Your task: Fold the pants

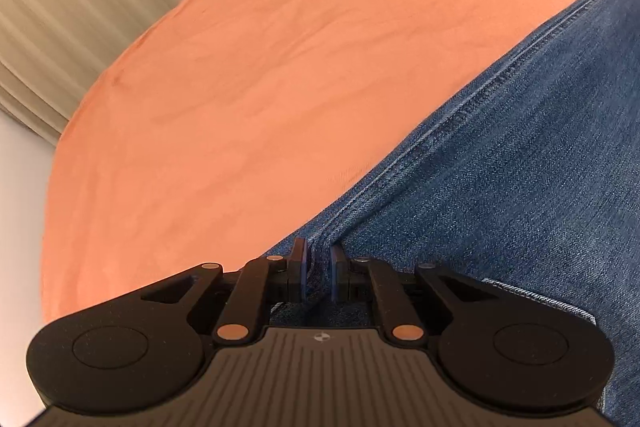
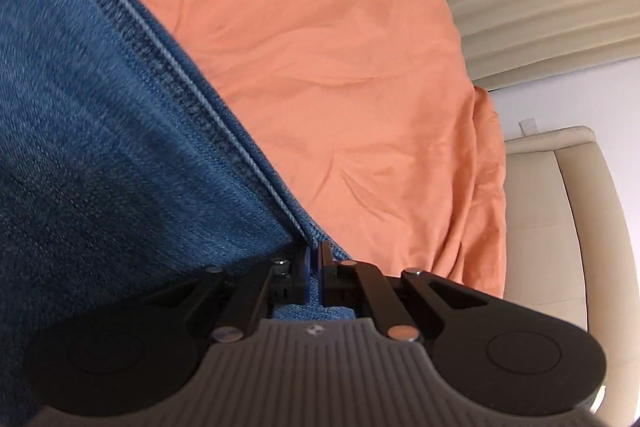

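We had the left gripper (image 1: 319, 269) and the right gripper (image 2: 314, 269) each clenched on a seamed edge of the blue denim pants (image 1: 520, 163), which lay over the wrinkled orange bedsheet (image 1: 240, 87). We judged the thick seam could slip from either pinch if pulled unevenly, skewing the fold. The denim looked heavy, stiff, fairly smooth.

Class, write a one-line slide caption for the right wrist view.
Right tool shut on the seam edge of blue jeans over an orange sheet.
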Tool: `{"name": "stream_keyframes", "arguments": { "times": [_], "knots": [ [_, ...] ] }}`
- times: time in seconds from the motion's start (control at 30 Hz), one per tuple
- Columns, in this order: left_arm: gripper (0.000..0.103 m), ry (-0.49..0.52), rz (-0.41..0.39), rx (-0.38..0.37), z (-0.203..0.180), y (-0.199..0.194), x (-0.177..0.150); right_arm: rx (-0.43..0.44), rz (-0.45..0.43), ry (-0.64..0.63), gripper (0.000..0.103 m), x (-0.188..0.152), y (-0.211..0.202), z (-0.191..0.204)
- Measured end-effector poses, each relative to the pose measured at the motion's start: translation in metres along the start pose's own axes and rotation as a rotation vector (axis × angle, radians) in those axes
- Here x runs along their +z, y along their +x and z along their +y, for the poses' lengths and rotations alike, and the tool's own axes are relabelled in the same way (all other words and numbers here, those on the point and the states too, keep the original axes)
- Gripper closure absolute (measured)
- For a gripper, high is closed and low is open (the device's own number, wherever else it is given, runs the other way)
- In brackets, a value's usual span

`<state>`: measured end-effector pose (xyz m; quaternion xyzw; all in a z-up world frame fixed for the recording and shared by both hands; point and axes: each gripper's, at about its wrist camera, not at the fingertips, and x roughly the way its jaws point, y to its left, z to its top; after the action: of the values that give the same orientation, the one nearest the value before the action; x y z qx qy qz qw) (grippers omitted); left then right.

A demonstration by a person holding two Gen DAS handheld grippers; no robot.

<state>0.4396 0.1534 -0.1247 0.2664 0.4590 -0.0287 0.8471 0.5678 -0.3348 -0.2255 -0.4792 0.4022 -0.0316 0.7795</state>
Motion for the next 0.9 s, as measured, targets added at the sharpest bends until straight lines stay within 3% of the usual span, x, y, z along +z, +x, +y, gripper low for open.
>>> {"name": "stream_keyframes", "arguments": {
  "times": [0.1,0.23,0.57,0.67,0.7,0.73,0.77,0.83,0.9],
  "knots": [
    [0.092,-0.002,-0.07,0.036,0.0,-0.019,-0.002,-0.035,-0.015,-0.001,0.103,-0.003,-0.004,0.0],
    [0.092,-0.046,-0.156,0.045,0.012,-0.065,-0.002,-0.121,-0.079,0.086,0.103,-0.013,-0.051,-0.006],
    [0.089,-0.06,-0.032,-0.006,0.02,-0.018,0.014,-0.12,-0.04,0.154,0.103,0.007,-0.04,-0.004],
    [0.064,-0.076,-0.016,0.009,0.026,-0.017,0.006,-0.091,-0.016,0.155,0.103,0.009,-0.032,0.004],
    [0.045,-0.071,-0.005,0.019,0.027,-0.017,0.006,-0.081,-0.005,0.165,0.103,0.008,-0.031,0.006],
    [0.037,-0.063,-0.004,0.024,0.027,-0.02,0.005,-0.074,0.0,0.184,0.097,0.007,-0.033,0.005],
    [0.029,-0.055,-0.012,0.019,0.029,-0.024,0.006,-0.062,0.002,0.205,0.08,0.007,-0.036,0.003],
    [0.029,-0.058,-0.019,0.003,0.033,-0.038,0.006,-0.056,0.002,0.246,0.062,0.007,-0.045,-0.002],
    [0.029,-0.093,-0.032,-0.016,0.04,-0.058,0.004,-0.028,-0.012,0.309,0.062,0.007,-0.063,-0.01]
  ]
}}
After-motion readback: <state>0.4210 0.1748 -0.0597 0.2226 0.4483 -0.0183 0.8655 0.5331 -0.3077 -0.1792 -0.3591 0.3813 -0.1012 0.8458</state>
